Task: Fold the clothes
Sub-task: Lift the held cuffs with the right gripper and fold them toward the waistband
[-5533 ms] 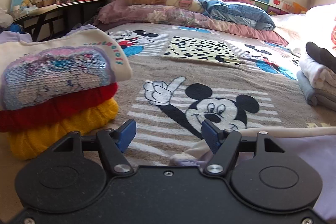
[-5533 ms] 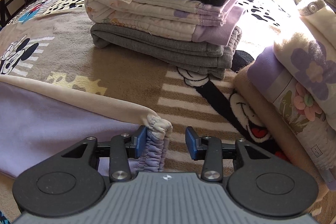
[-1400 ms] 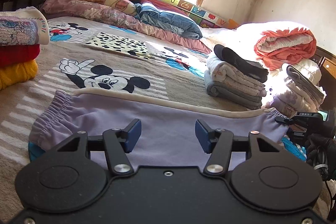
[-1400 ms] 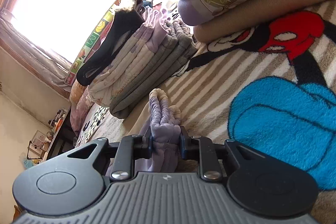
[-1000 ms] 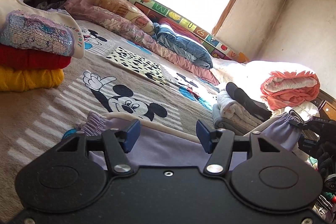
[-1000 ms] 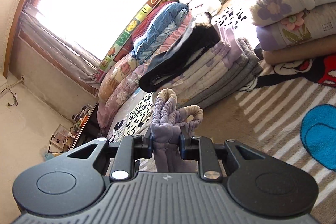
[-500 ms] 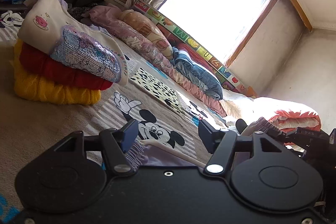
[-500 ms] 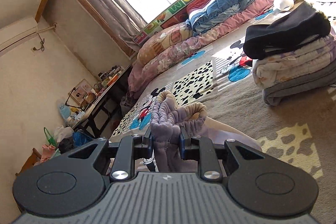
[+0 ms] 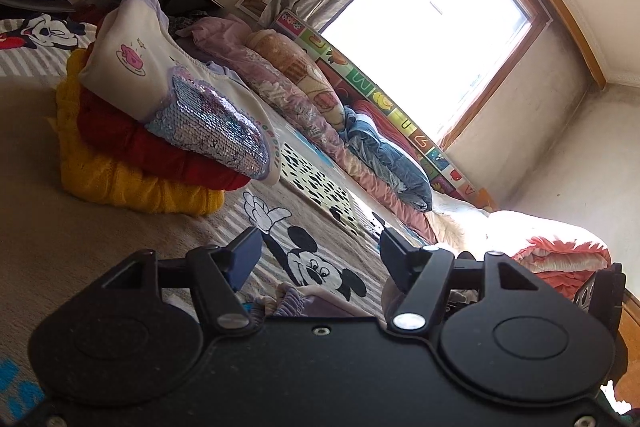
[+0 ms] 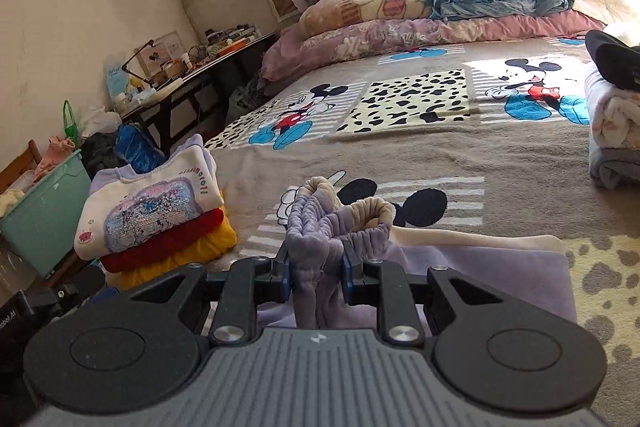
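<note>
A lilac garment (image 10: 480,287) with a cream edge lies on the Mickey Mouse blanket (image 10: 440,155). My right gripper (image 10: 315,273) is shut on its bunched elastic ends, which stick up between the pads. The cloth trails away to the right behind them. My left gripper (image 9: 320,247) is open just above the blanket and holds nothing. A bit of the lilac elastic hem (image 9: 296,303) shows low between its fingers, partly hidden by the gripper body.
A folded stack of yellow, red and sequinned white tops (image 10: 160,219) sits close on the left, also in the left wrist view (image 9: 160,131). Another folded pile (image 10: 612,123) is at the right. Pillows (image 10: 400,23) line the far side; a green bin (image 10: 44,211) and a desk (image 10: 208,67) stand beside the bed.
My right gripper has swung left across the bed with the lilac elastic ends, doubling the garment over. My left gripper has shifted and rolled, so the coloured stack looms larger.
</note>
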The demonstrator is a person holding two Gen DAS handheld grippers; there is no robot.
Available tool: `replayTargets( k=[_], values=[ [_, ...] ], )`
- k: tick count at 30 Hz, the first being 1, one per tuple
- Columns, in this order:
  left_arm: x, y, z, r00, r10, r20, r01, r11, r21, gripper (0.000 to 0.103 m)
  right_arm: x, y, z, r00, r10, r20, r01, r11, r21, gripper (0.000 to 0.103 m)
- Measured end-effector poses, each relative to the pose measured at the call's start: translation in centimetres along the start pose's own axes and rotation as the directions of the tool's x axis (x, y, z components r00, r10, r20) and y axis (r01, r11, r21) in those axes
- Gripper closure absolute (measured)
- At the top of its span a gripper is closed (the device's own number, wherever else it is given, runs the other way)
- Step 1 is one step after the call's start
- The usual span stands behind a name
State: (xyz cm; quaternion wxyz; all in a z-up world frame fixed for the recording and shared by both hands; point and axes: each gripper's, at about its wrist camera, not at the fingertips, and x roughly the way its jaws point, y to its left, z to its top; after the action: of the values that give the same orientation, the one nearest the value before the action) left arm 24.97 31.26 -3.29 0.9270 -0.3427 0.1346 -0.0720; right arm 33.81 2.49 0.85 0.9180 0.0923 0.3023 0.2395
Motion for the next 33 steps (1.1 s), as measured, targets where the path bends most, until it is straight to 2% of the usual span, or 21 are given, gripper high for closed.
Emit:
replayTargets(
  k=[5,10,16,24,28,33],
  values=[
    [-0.1,0.5,0.2,1.000,0.004,0.004,-0.003,1.000,-0.016,0.037,2.0,3.7,-1.4,0.998,-0.053,-0.037,0.045,0.982,-0.184,0.079],
    [-0.2,0.6,0.3,1.000,0.000,0.003,0.000,1.000,-0.018,0.037,3.4,5.5,-2.3,0.996,-0.079,-0.045,0.064,0.962,-0.266,0.079],
    [-0.4,0.9,0.4,1.000,0.008,0.006,-0.007,1.000,-0.022,0.037,4.9,7.7,-3.6,0.990,-0.138,-0.041,0.110,0.907,-0.406,0.079],
    [-0.1,0.9,0.5,1.000,0.016,0.004,-0.016,1.000,-0.022,0.036,6.4,10.1,-5.3,0.986,-0.164,-0.035,0.123,0.848,-0.515,0.078],
    [0.1,0.8,0.4,1.000,0.021,0.001,-0.021,1.000,-0.014,0.036,5.5,11.3,-6.2,0.992,-0.123,0.001,0.102,0.823,-0.559,0.063],
    [0.6,0.3,0.1,1.000,0.027,-0.011,-0.027,1.000,0.006,0.036,3.0,12.7,-7.2,0.999,-0.001,0.039,0.024,0.806,-0.591,0.049]
  ],
)
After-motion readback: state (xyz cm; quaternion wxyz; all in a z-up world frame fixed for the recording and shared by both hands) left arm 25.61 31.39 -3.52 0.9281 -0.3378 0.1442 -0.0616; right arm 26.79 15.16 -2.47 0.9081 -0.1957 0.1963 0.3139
